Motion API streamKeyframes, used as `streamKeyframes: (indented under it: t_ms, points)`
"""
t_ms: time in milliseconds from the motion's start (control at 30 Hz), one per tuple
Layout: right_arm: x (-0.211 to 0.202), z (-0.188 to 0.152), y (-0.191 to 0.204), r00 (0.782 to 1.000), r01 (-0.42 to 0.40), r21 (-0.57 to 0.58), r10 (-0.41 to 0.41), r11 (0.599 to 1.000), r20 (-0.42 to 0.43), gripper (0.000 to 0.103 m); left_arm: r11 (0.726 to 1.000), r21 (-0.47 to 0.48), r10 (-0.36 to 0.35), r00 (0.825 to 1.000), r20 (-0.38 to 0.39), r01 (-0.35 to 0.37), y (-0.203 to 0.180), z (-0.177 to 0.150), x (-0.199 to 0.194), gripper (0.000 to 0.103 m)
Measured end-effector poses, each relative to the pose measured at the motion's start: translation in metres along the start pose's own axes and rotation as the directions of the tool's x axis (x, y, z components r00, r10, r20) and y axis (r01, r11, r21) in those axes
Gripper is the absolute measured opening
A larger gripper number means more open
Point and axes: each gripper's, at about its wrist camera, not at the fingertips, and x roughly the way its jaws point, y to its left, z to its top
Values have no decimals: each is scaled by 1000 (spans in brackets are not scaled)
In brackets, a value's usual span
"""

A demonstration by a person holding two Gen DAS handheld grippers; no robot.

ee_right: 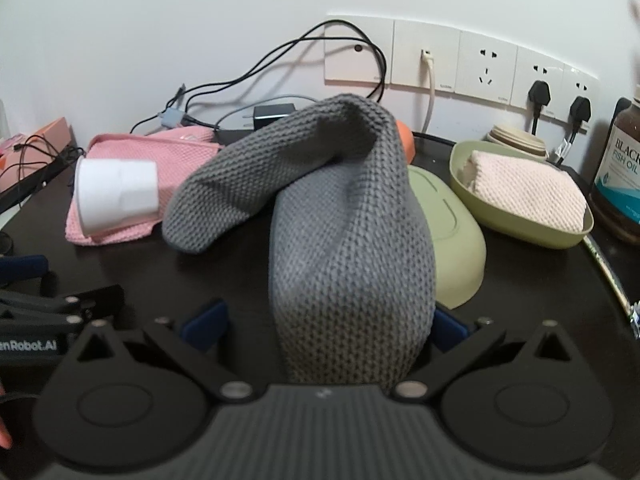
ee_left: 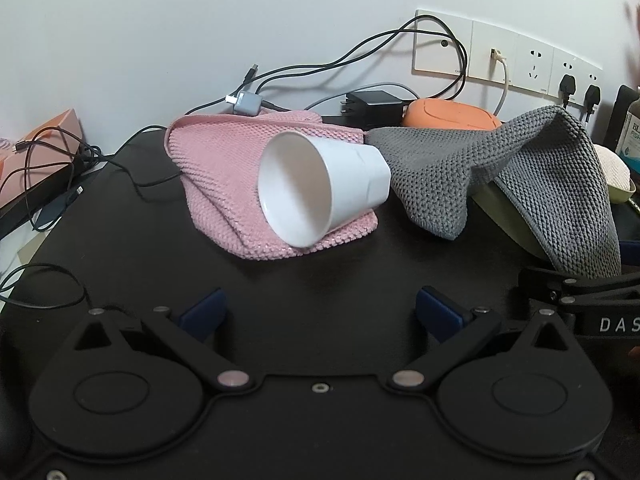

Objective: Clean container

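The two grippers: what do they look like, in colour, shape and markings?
Both are matte black, with two round hinge plates, silver rivets and angled link bars. The fingers carry dark blue pads. The left gripper has a smooth body; the right gripper has a ribbed grey one. White lettering marks the side of each.

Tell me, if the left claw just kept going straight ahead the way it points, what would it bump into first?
Most likely the white paper cup, lying on its side on the pink cloth with its mouth toward the open left claw. Only bare dark table lies between, though depth is hard to judge.
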Motion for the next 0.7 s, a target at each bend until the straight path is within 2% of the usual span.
streamKeyframes:
  t_ms: [533,700]
  points:
    - [-4,-1,1,1000,-6,-6,6,1000,0,102,1000,16,-18,1000,2,18,-6,2,4,103]
    - [-6,-2,-2,999,-43,-37,43,998,-2,102,1000,17,-21,1000,2,21,-8,2,3,103]
